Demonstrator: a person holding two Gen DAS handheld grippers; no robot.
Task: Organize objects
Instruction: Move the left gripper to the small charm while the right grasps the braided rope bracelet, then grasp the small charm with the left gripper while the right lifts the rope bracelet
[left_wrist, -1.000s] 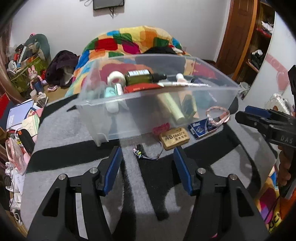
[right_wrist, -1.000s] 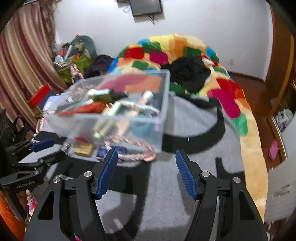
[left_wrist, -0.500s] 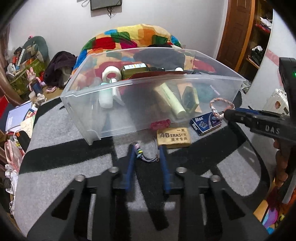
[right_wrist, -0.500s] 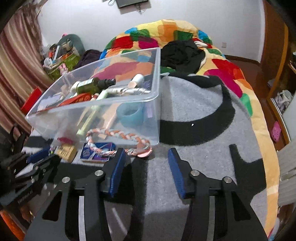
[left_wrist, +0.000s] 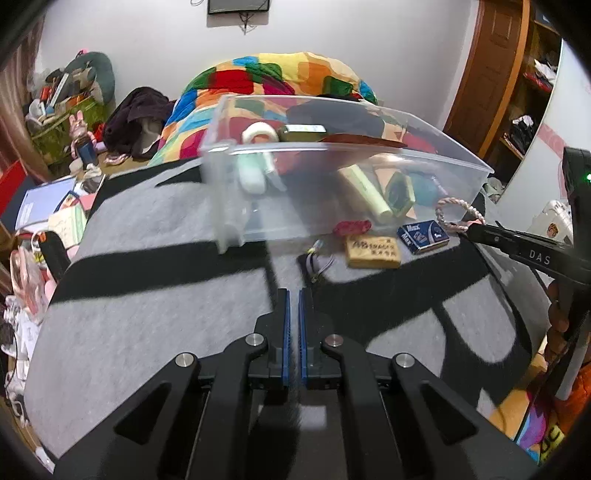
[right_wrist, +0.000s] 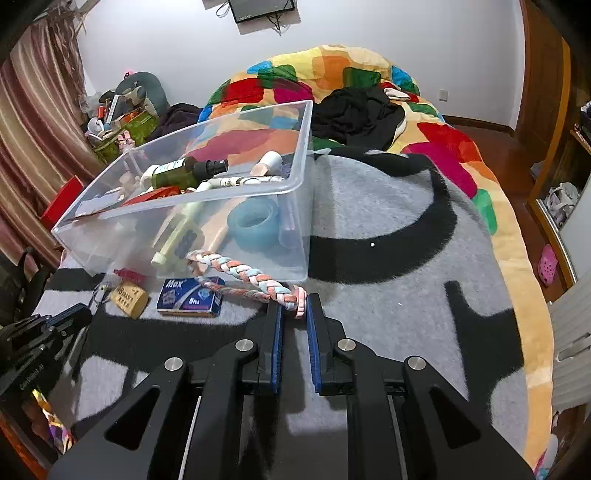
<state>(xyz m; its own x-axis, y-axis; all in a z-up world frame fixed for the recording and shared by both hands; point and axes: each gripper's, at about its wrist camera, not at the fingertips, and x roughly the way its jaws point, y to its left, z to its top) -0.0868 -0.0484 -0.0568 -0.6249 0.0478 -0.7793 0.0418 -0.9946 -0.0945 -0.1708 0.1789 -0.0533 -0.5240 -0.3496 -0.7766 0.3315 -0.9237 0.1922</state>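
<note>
My bed's grey-and-black blanket (right_wrist: 388, 206) carries everything, with the patchwork quilt (right_wrist: 332, 74) heaped behind it. On the blanket sits the clear plastic bin (right_wrist: 295, 155), already holding bottles, tubes and a roll of blue tape (right_wrist: 253, 221). In front of the bin's near wall lie the loose things: a braided pink, white and blue band (right_wrist: 243, 273), a blue Max box (right_wrist: 190, 297), a tan eraser (left_wrist: 373, 251), a small red clip (left_wrist: 352, 226) and a bit of beaded cord (left_wrist: 316, 258).

My right tongs (right_wrist: 294, 314) have just been closing and are clenched on the near end of the braided band, which shows between the blue pads. My left tongs (left_wrist: 292, 295) have also just been closing and are clenched with nothing between them, just short of the beaded cord.
</note>
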